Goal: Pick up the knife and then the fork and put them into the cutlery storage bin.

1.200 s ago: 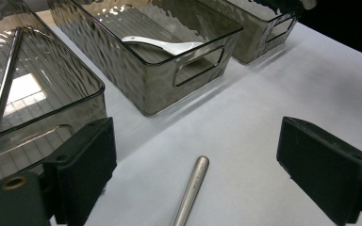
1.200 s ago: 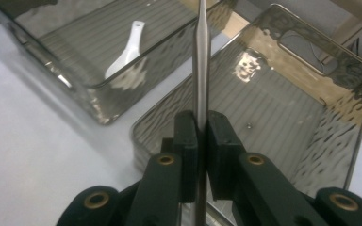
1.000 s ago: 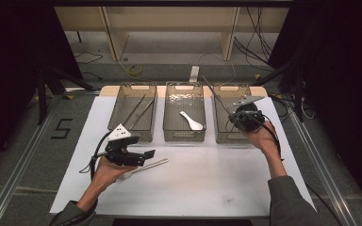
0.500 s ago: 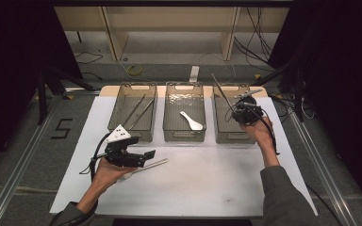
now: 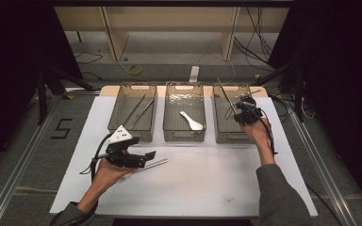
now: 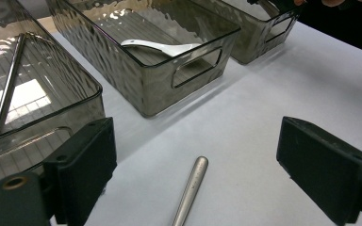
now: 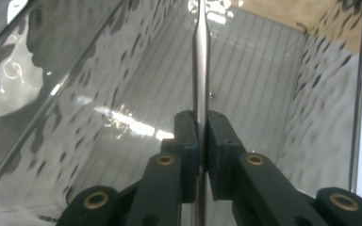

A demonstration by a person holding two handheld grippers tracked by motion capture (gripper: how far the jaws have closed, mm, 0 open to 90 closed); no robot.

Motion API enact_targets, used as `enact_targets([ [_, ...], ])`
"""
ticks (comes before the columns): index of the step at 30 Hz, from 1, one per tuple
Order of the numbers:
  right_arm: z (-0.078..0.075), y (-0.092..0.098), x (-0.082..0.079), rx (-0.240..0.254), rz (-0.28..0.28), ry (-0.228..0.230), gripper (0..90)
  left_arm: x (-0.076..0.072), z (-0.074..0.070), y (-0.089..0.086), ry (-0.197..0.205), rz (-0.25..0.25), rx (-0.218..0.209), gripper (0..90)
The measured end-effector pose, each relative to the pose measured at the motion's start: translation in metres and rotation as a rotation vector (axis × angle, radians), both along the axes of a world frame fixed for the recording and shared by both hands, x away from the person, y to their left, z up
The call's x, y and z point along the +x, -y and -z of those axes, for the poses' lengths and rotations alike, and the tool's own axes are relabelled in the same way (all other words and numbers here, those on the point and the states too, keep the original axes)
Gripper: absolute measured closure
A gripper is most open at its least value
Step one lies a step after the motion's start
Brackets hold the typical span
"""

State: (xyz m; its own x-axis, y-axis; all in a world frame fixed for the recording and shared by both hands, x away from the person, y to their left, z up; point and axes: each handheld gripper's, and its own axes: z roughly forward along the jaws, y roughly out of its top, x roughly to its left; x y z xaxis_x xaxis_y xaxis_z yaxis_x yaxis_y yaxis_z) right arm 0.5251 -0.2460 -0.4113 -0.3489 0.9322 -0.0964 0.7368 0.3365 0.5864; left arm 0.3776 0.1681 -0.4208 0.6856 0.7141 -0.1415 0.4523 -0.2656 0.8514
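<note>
Metal rod: one pinched in right claw; one between wide-open left claw; three bins.

Your high view looks down and forward over the table; each gripper view sits close behind its jaws. All share the right bin.

A white surface fills the middle of the high view, with a strip of bare wood showing along its far edge. 3 clear smoky bins stand side by side along that far side: the left bin, the middle bin and the right bin. A metal utensil handle lies flat on the white sheet, nearer than the left bin.
</note>
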Motion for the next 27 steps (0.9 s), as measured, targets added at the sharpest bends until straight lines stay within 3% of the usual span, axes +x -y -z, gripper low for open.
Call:
enact_targets([
  [8,0.007,0.003,0.001,0.001,0.012,-0.05,81.9,0.001,0.001,0.0,-0.006,0.001,0.011,12.2],
  [11,0.002,0.001,-0.001,0.042,-0.028,-0.021,69.8,0.001,0.001,0.0,-0.005,0.001,0.009,12.3],
  [15,-0.011,-0.004,-0.009,0.06,-0.088,0.019,63.3,0.001,0.001,0.001,-0.005,0.0,0.01,12.5],
  [21,-0.019,-0.011,-0.025,0.063,-0.161,0.058,52.4,0.002,0.004,0.002,-0.024,0.018,0.036,12.6],
  [27,-0.028,-0.017,-0.049,0.128,-0.238,0.107,45.5,0.002,0.005,0.003,-0.031,0.027,0.046,12.9],
])
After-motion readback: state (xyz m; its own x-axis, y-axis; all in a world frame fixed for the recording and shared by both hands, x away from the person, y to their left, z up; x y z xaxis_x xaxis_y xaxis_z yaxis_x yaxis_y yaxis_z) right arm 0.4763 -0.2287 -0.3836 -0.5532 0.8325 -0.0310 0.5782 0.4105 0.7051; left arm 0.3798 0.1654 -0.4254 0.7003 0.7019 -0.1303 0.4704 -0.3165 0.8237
